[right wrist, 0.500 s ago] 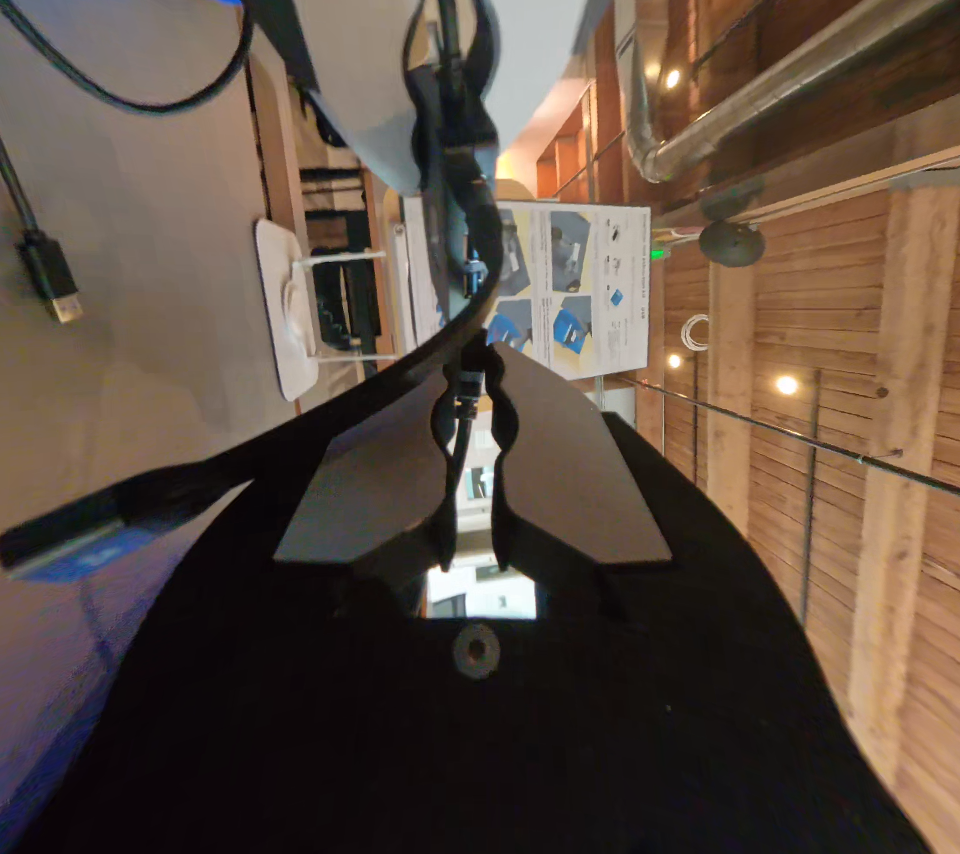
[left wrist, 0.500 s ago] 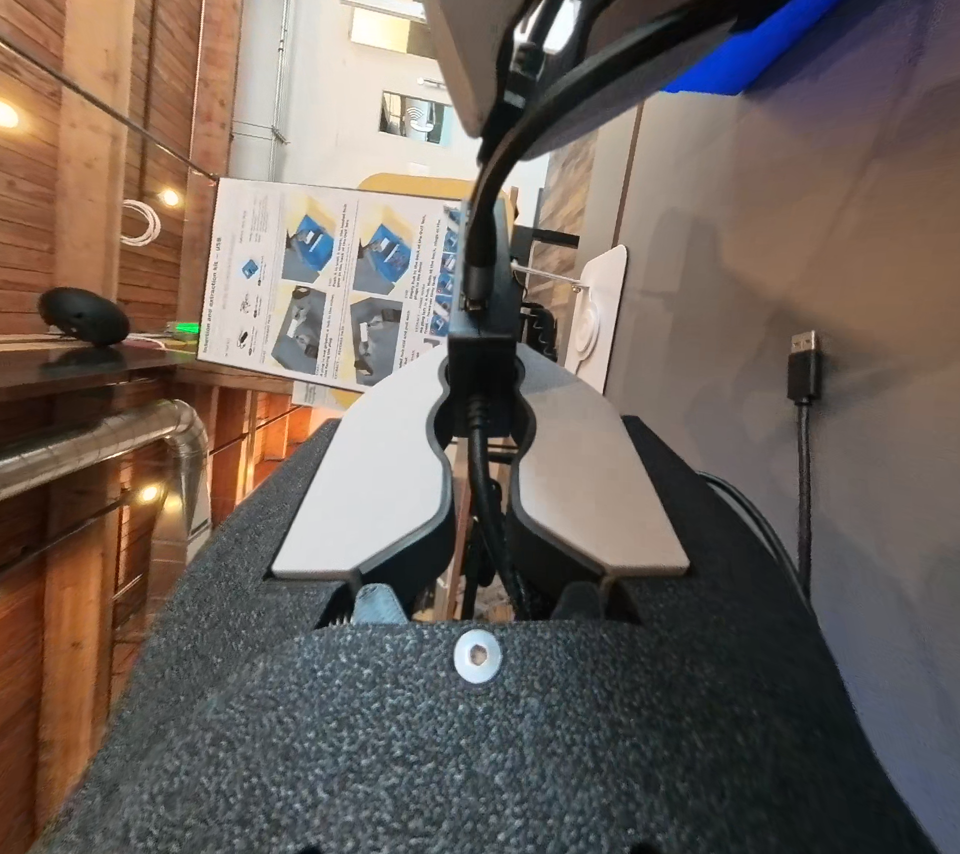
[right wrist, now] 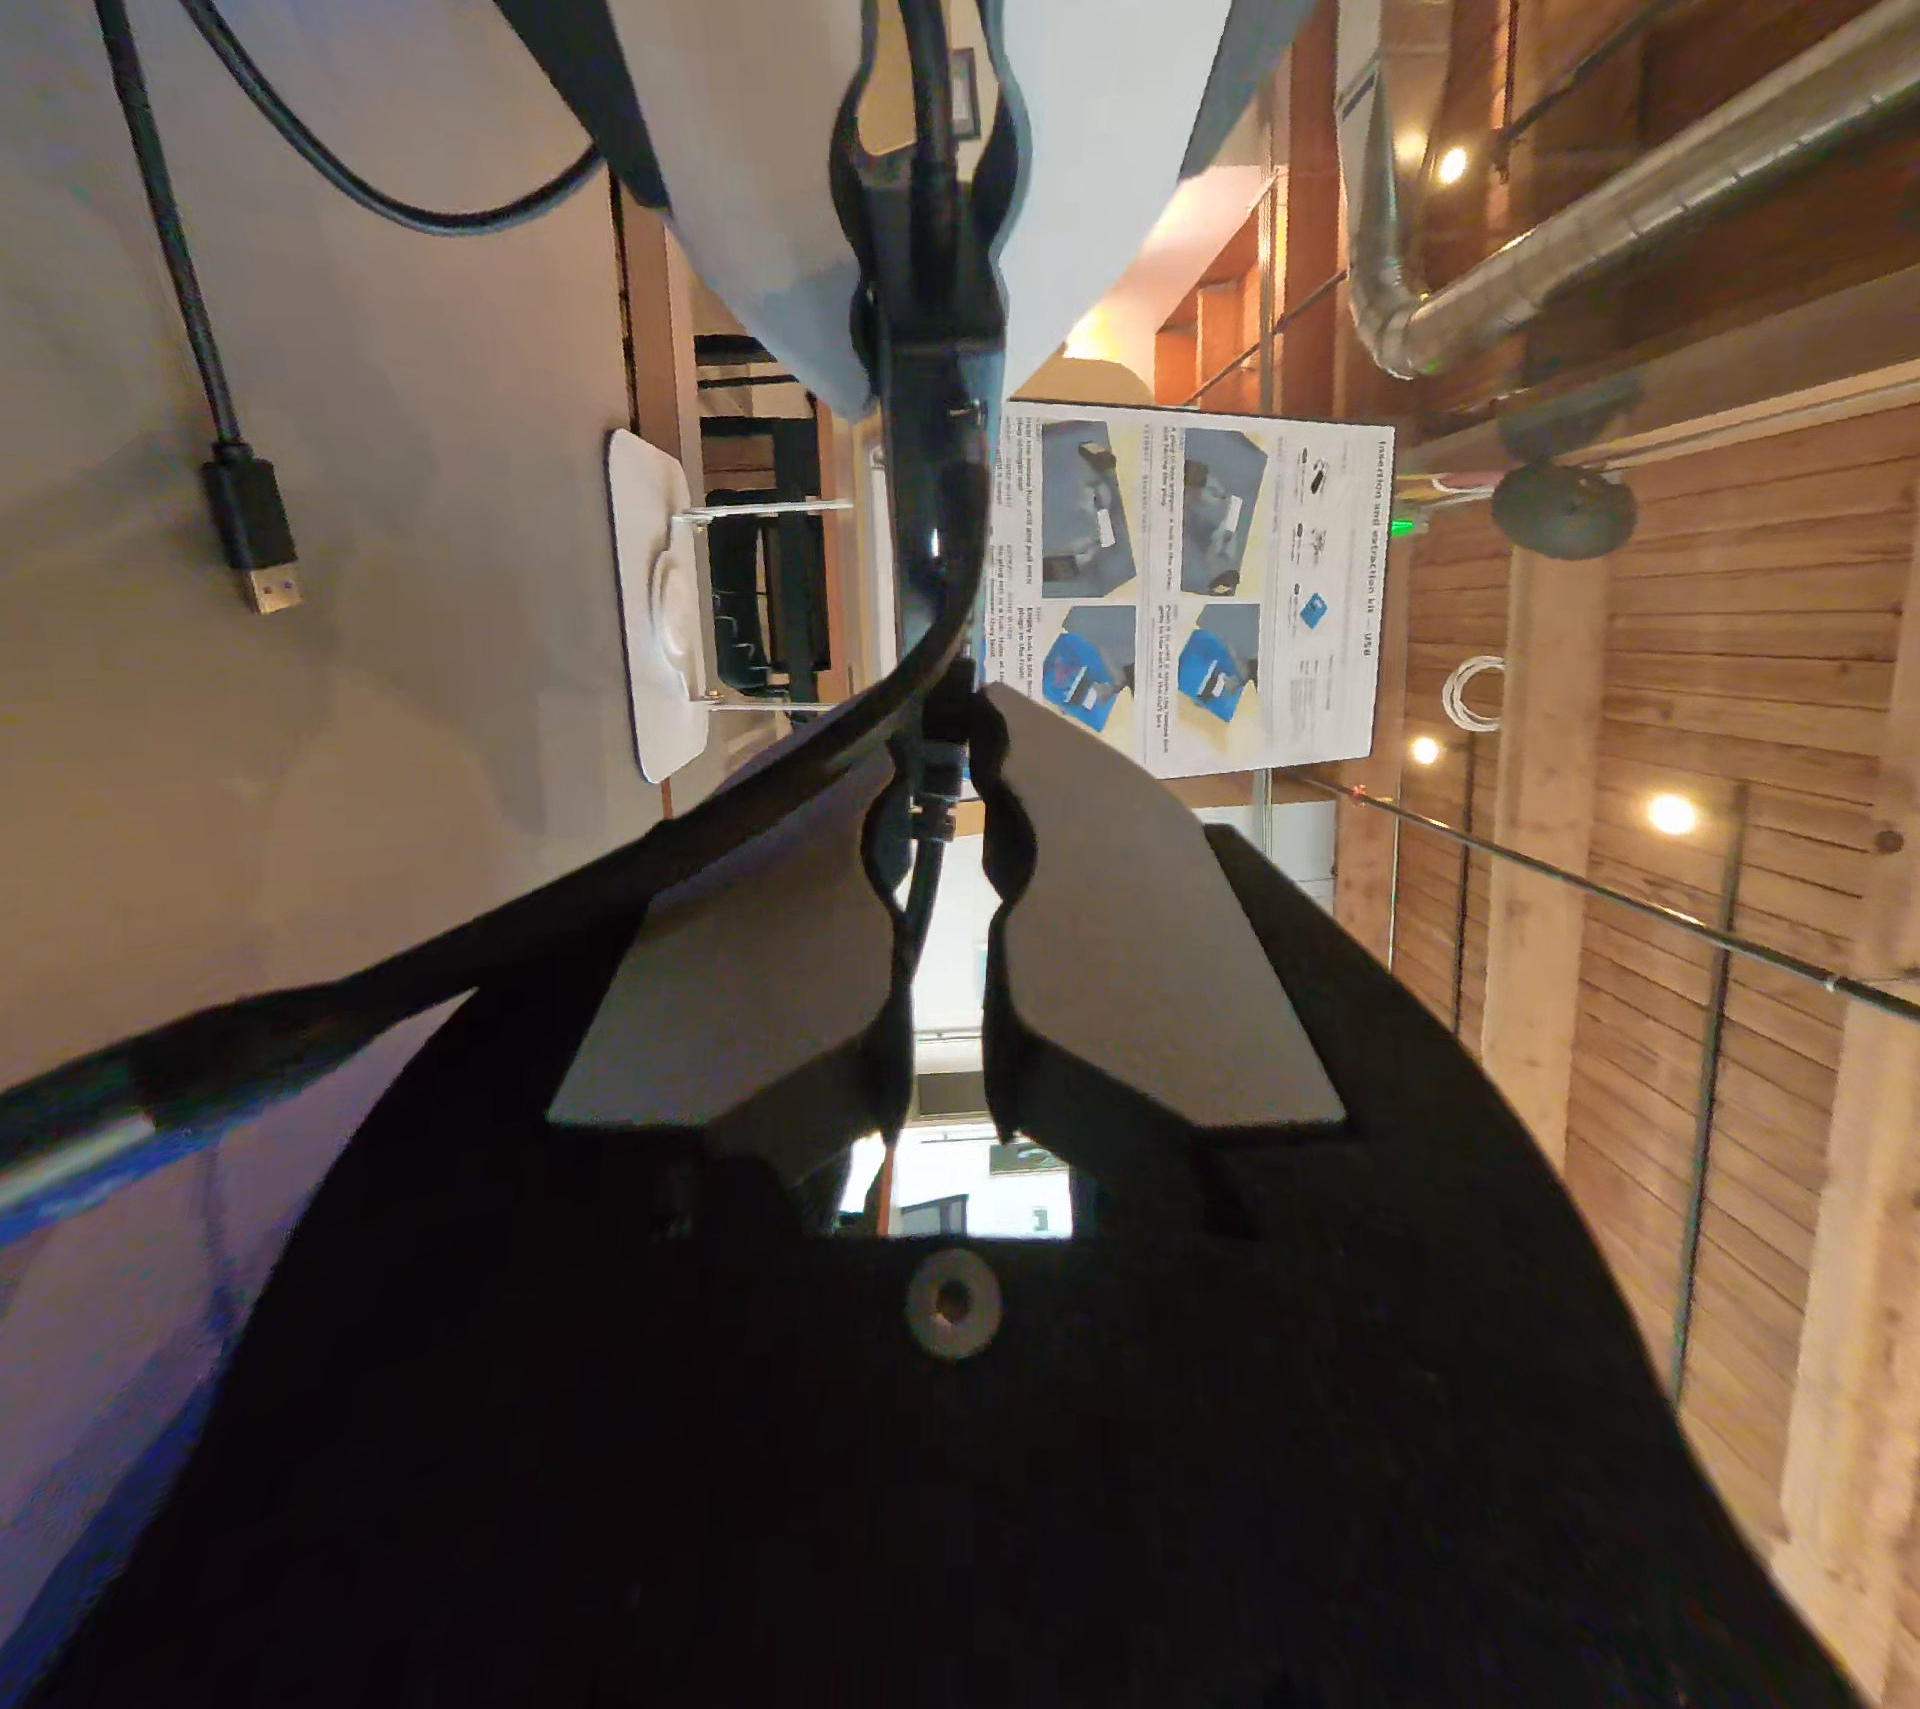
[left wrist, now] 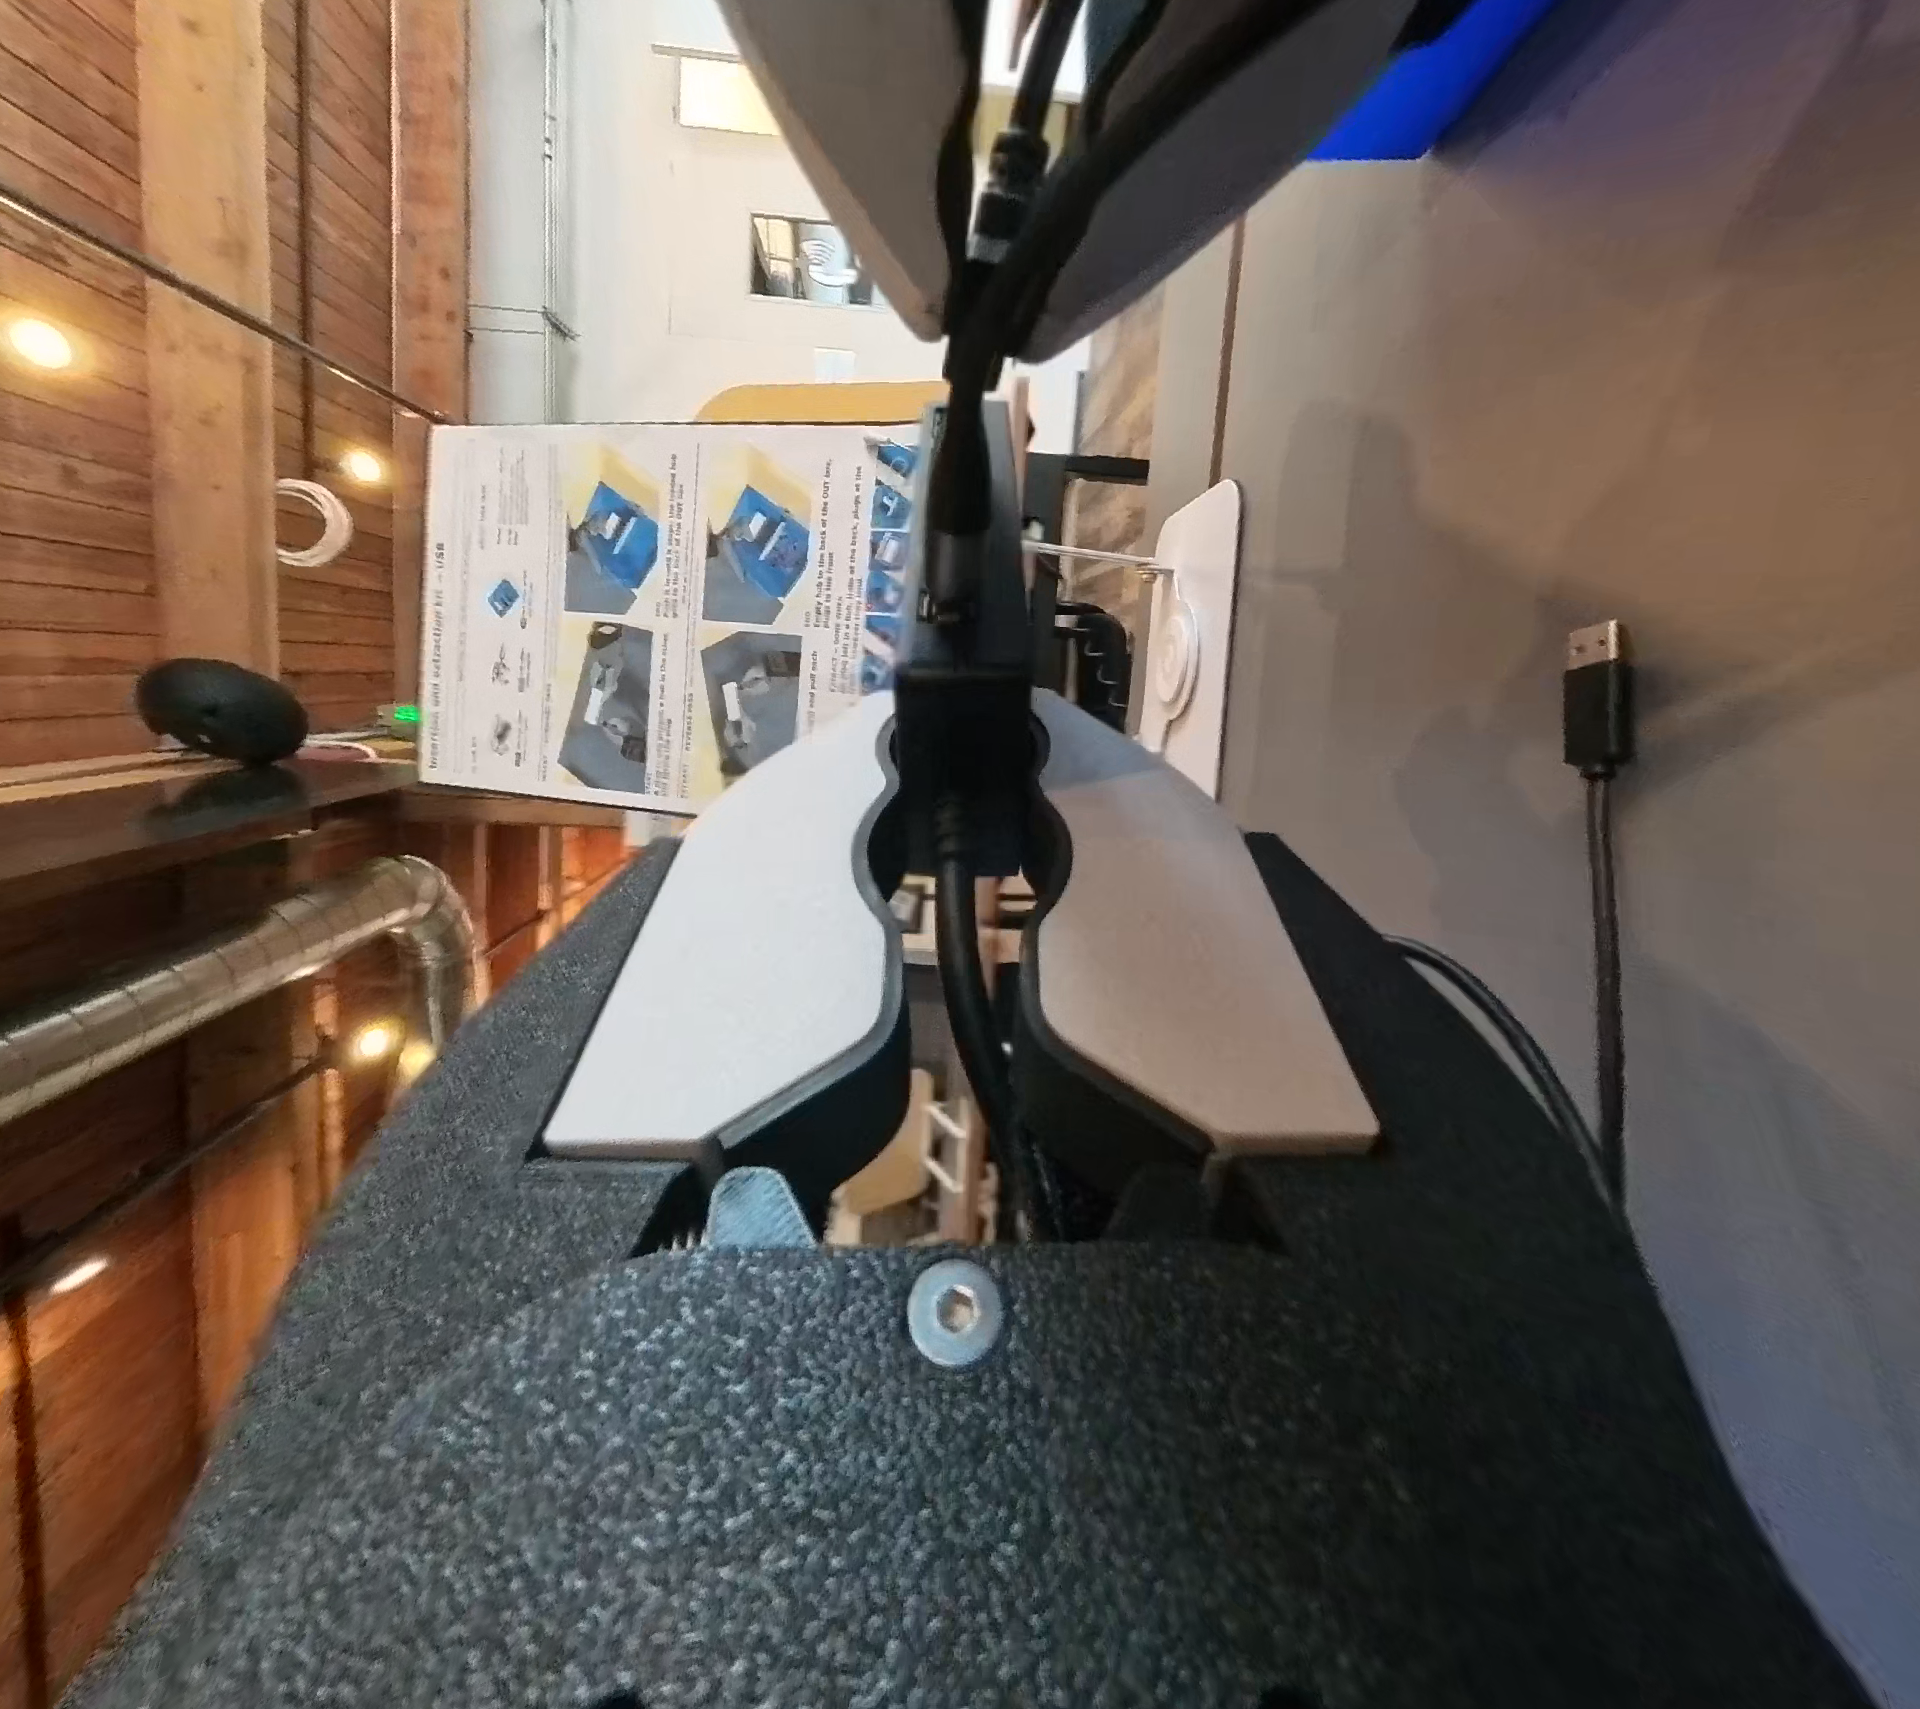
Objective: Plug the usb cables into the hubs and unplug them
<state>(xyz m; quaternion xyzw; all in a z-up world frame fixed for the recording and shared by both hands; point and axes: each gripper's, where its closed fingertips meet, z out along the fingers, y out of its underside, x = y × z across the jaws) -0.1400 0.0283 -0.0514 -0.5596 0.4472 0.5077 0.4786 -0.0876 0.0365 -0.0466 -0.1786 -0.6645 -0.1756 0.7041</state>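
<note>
Hub (left wrist: 971, 610) is pinched by its end in my left gripper (left wrist: 961, 786), long axis pointing straight out along the fingers toward my right gripper (right wrist: 951, 786), which faces it head-on and is clamped on a usb plug (right wrist: 940, 786) just short of the hub, so I reckon it's an in-line push; spare usb cable (left wrist: 1595, 703) lies off on the grey surface (left wrist: 1714, 516)

printed instruction sheet (left wrist: 665, 610), white with blue and grey photos and blocks of small print, standing behind the table; seen turned sideways in both views (right wrist: 1195, 589). white stand base (left wrist: 1195, 631) carries a faint round embossed mark. no other writing is legible.
</note>
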